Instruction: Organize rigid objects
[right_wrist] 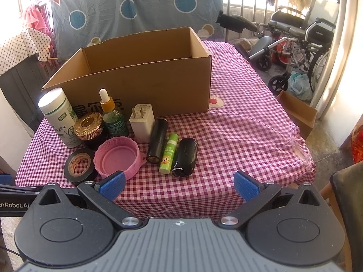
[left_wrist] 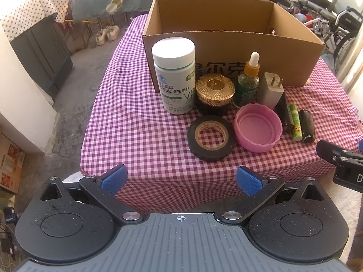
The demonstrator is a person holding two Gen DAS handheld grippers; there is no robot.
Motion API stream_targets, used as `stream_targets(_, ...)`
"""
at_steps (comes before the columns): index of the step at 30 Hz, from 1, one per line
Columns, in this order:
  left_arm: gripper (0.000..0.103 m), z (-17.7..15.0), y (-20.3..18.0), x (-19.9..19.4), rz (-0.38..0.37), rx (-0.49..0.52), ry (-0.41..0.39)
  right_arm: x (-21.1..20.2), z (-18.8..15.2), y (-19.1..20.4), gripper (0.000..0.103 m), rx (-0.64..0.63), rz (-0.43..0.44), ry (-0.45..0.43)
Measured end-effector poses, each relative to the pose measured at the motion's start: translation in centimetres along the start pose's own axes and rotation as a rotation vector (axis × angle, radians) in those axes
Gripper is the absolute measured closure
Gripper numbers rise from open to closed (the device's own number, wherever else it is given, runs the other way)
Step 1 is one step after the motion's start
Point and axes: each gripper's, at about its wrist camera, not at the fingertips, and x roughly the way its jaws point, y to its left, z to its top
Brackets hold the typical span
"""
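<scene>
An open cardboard box [left_wrist: 295, 59] [right_wrist: 158, 83] stands on the checked tablecloth. In front of it stand a white pill bottle [left_wrist: 174, 74] [right_wrist: 60, 115], a gold-lidded jar [left_wrist: 214, 94] [right_wrist: 89, 129], a dropper bottle [left_wrist: 248, 79] [right_wrist: 112, 115] and a white charger [left_wrist: 271, 90] [right_wrist: 143, 122]. Nearer lie black tape [left_wrist: 211, 140] [right_wrist: 79, 166], a pink lid [left_wrist: 258, 130] [right_wrist: 118, 158], a dark tube [left_wrist: 286, 114] [right_wrist: 156, 142], a green lip balm [left_wrist: 296, 122] [right_wrist: 169, 153] and a black cylinder [left_wrist: 306, 125] [right_wrist: 186, 156]. My left gripper [left_wrist: 181, 180] and right gripper [right_wrist: 179, 184] hover open at the near table edge, holding nothing.
The table [right_wrist: 249, 140] is covered in a purple-and-white checked cloth, bare on its right half. Wheelchairs [right_wrist: 301, 45] and a small cardboard box [right_wrist: 299, 111] sit on the floor at the right. A grey cabinet [left_wrist: 43, 54] and shoes [left_wrist: 107, 34] are at the left.
</scene>
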Motion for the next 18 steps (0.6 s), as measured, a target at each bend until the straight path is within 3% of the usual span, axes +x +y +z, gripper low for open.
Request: stream_targets(18, 0.000, 0.27, 0.03, 0.13, -0.012, -0.013, 0.004, 0.33, 0.74, -0.26, 0.000, -0.041, -0.047, -0.043)
